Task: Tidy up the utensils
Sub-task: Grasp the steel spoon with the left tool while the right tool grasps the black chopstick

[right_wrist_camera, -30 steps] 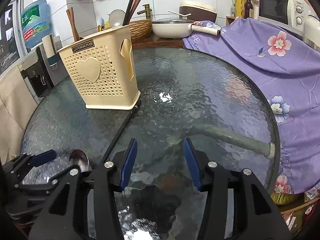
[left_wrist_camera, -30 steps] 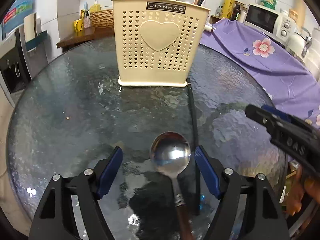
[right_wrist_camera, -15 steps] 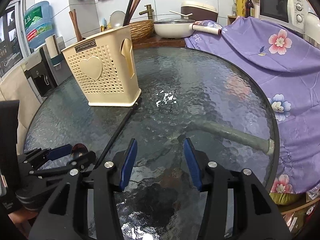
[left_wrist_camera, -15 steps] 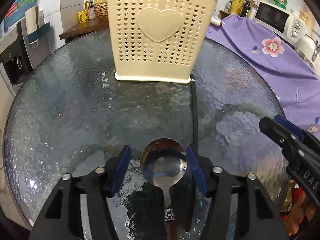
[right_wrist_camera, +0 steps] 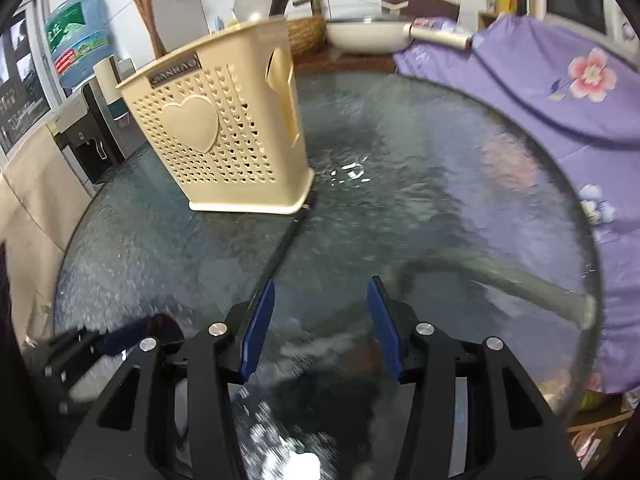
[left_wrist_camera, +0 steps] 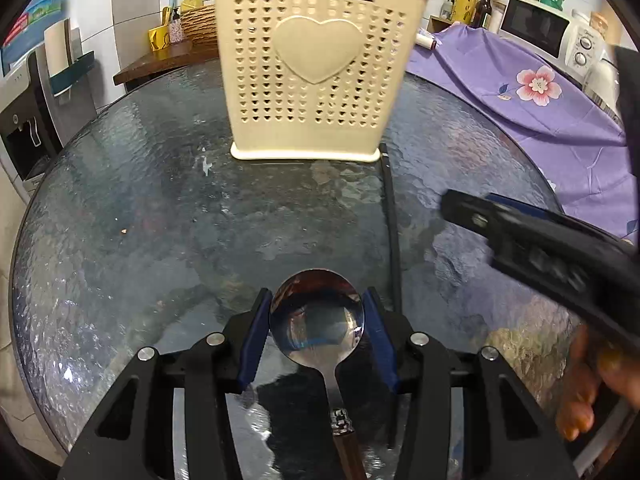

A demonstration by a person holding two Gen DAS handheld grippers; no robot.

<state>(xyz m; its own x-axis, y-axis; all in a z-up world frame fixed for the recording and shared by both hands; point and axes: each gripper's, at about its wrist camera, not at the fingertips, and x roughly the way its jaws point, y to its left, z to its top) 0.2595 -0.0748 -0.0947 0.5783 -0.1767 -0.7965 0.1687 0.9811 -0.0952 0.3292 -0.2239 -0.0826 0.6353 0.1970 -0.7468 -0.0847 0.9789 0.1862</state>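
A steel spoon (left_wrist_camera: 318, 320) with a brown handle lies on the round glass table (left_wrist_camera: 160, 220), bowl pointing at the holder. My left gripper (left_wrist_camera: 316, 312) straddles the bowl; its jaws are closing and both blue pads touch the bowl's sides. The cream perforated utensil holder (left_wrist_camera: 316, 72) (right_wrist_camera: 224, 136) stands upright at the far side, with chopsticks and a spoon sticking out. A black chopstick (left_wrist_camera: 390, 220) (right_wrist_camera: 288, 240) lies on the glass from the holder's corner towards me. My right gripper (right_wrist_camera: 322, 312) hovers open and empty above the glass, its left pad near the chopstick's end.
A purple flowered cloth (left_wrist_camera: 520, 92) drapes over the right side behind the table. A microwave (left_wrist_camera: 536, 28), a pan (right_wrist_camera: 368, 34) and a wicker basket sit on counters beyond. A water dispenser (right_wrist_camera: 92, 136) stands to the left. A hand (left_wrist_camera: 584, 392) holds the right gripper (left_wrist_camera: 540, 248).
The left jaws have narrowed from wide apart to touching the spoon's bowl. The right gripper has shifted across the table towards the left gripper and the chopstick, its view now blurred.
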